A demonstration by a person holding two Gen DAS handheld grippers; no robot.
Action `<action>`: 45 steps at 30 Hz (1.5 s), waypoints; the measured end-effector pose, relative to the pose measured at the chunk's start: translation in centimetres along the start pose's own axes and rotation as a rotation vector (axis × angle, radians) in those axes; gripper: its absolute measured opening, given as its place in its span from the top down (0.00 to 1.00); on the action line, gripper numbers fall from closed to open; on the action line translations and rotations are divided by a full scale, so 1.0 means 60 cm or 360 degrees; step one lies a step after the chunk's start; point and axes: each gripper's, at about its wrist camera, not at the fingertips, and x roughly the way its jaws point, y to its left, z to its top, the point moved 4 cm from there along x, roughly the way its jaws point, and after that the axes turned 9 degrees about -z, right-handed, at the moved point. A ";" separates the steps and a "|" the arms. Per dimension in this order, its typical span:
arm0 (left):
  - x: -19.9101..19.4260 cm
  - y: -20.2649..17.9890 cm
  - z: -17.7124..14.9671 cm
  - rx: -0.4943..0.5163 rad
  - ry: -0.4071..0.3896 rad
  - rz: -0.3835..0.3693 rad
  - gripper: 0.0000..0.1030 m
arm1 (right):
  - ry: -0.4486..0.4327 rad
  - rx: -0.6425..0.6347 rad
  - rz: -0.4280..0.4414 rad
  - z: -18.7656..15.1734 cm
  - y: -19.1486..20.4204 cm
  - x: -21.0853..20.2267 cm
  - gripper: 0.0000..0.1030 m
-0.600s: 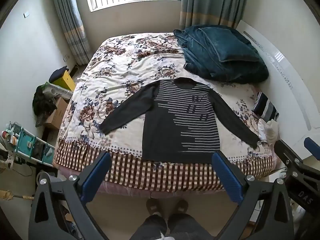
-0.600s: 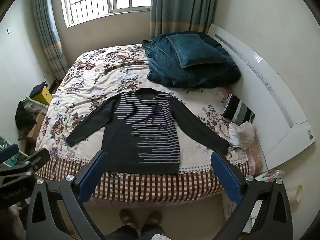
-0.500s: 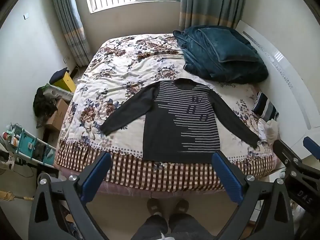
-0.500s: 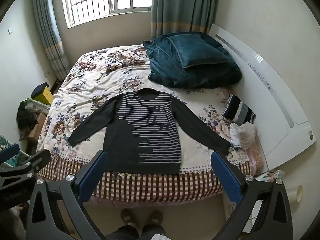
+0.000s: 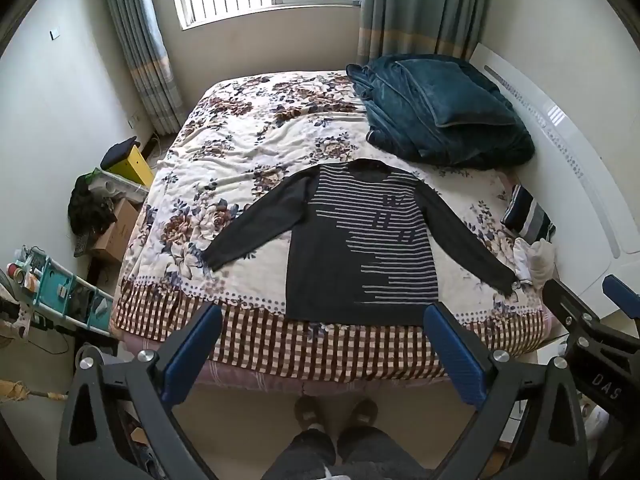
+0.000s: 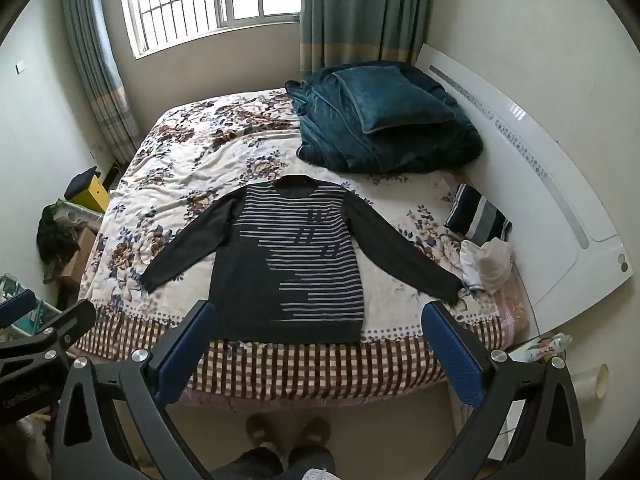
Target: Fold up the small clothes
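Note:
A dark long-sleeved sweater with pale stripes lies flat, face up, on the flowered bedspread, sleeves spread, hem near the bed's front edge. It also shows in the right wrist view. My left gripper is open and empty, held high in front of the bed, short of the hem. My right gripper is open and empty at the same height. Each gripper shows at the edge of the other's view.
A folded teal blanket with a pillow lies at the bed's far right. A striped folded cloth and white socks lie by the right sleeve's cuff. A white headboard is on the right. Boxes and a cart stand on the left.
Both views have shifted very slightly. The sweater has not moved and both grippers stay open.

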 end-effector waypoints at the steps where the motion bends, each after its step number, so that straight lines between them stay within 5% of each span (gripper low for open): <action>1: 0.000 0.000 0.000 -0.0001 -0.0001 -0.0002 0.00 | 0.0005 0.0005 0.0006 0.001 -0.002 0.002 0.00; 14: -0.017 -0.007 0.008 -0.0005 -0.0011 0.0009 0.00 | -0.0007 0.0005 0.0014 0.002 0.010 -0.063 0.00; 45: -0.036 -0.022 0.012 -0.0019 -0.0046 -0.0003 0.00 | -0.0014 0.0016 0.0046 0.008 0.001 -0.086 0.00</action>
